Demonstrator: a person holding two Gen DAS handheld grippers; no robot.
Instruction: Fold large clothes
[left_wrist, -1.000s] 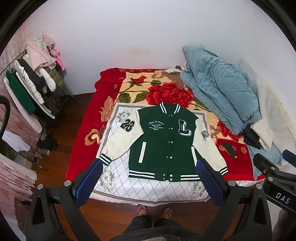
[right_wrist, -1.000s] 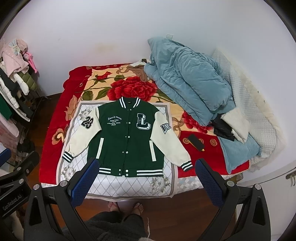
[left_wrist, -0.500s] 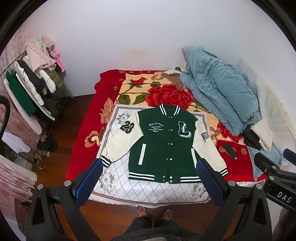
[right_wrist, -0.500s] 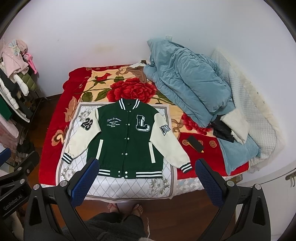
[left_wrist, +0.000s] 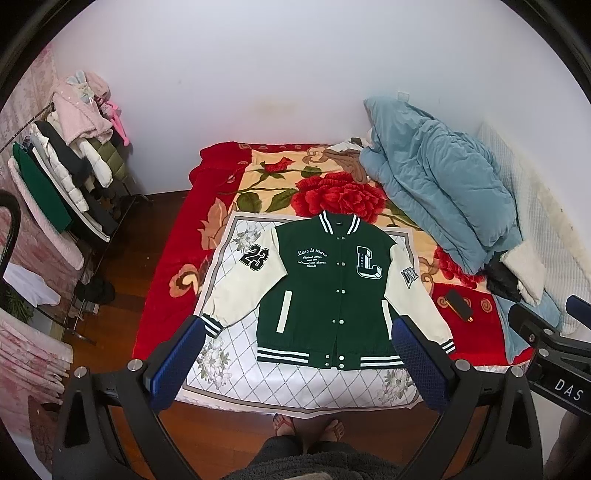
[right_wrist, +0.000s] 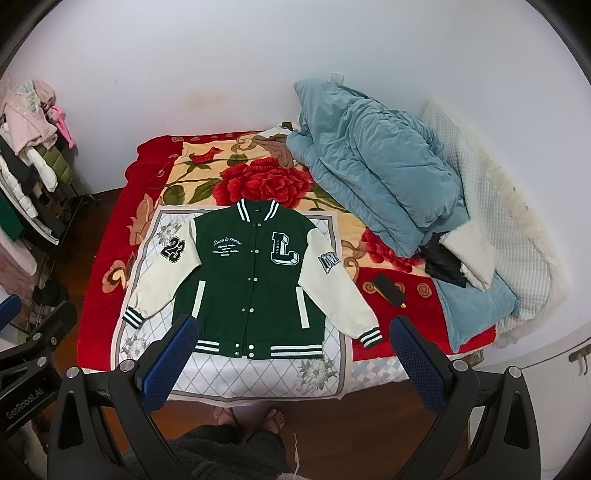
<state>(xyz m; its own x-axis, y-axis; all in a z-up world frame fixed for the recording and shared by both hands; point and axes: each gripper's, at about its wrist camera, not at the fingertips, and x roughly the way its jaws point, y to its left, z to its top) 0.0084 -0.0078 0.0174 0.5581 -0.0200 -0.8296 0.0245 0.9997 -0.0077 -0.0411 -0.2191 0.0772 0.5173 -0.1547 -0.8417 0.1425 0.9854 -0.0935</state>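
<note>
Beyond both wide-open hand-held grippers (left_wrist: 297, 360) (right_wrist: 295, 358), well apart, flat varsity jacket (left_wrist: 332, 295).

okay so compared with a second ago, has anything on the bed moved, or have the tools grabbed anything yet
Almost nothing. Both views drifted slightly, so the tools shifted a touch. The jacket lies flat and buttoned with sleeves spread, as before. The left tool and right tool stay open, holding nothing.

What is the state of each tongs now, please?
Left tongs: open, holding nothing, above the jacket.
Right tongs: open, holding nothing.
</note>
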